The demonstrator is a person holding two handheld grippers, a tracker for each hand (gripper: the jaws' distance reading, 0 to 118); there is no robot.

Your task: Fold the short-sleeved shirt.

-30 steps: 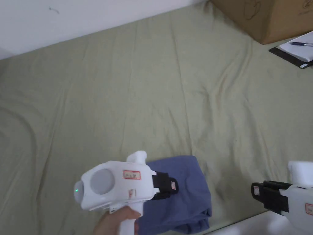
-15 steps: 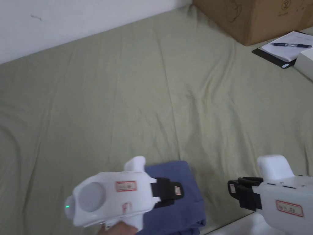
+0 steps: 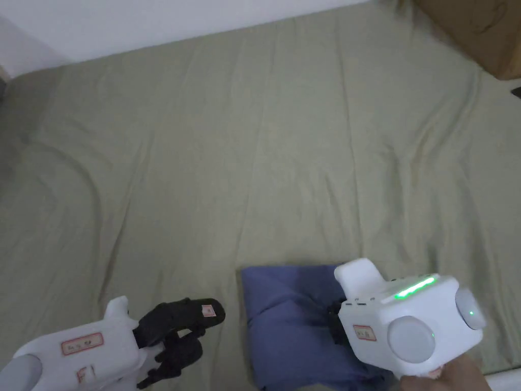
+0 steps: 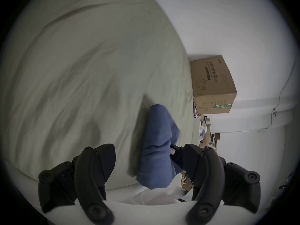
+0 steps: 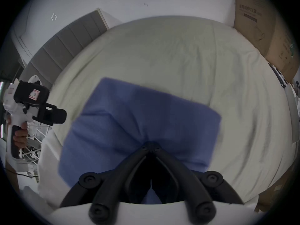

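Fabric is bunched between the jaws of our right claw (image 5: 150, 148), which is clenched on the near part of the blue short-sleeved shirt (image 5: 139, 123). The shirt lies as a compact folded bundle by the near edge of the bed (image 3: 264, 152).

Our left claw (image 3: 185, 326) hangs released just beside the bundle, jaws spread and holding nothing.

We judge the risk to be in the pinch: if the right claw has only the top layers, any lift or pull could peel them off and undo the fold. A drag toward us could also tip the bundle over the mattress edge.

Beneath it all is a wrinkled pale green sheet over the bed. A cardboard box (image 4: 212, 85) sits at the far corner against a white wall (image 3: 152, 20).
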